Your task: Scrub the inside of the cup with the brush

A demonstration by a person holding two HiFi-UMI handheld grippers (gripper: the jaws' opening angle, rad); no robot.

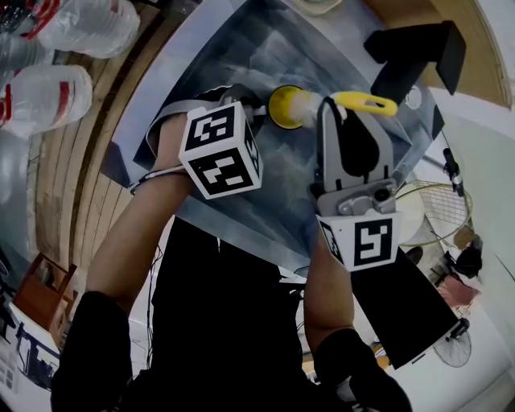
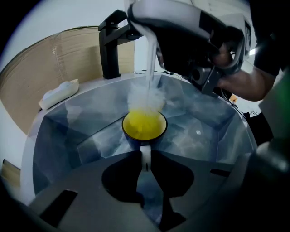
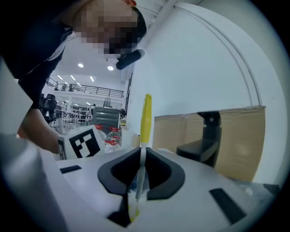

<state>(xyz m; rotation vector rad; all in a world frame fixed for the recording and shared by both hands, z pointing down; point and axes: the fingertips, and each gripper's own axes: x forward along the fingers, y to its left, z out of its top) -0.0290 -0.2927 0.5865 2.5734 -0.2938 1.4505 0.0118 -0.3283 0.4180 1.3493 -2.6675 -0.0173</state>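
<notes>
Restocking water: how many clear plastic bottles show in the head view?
2: one clear plastic bottle at the top-left corner, a second bottle just below at the left edge. More may be hidden off-frame.

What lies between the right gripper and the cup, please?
Only the brush: in the left gripper view its stem runs from the right gripper down into the cup.
</notes>
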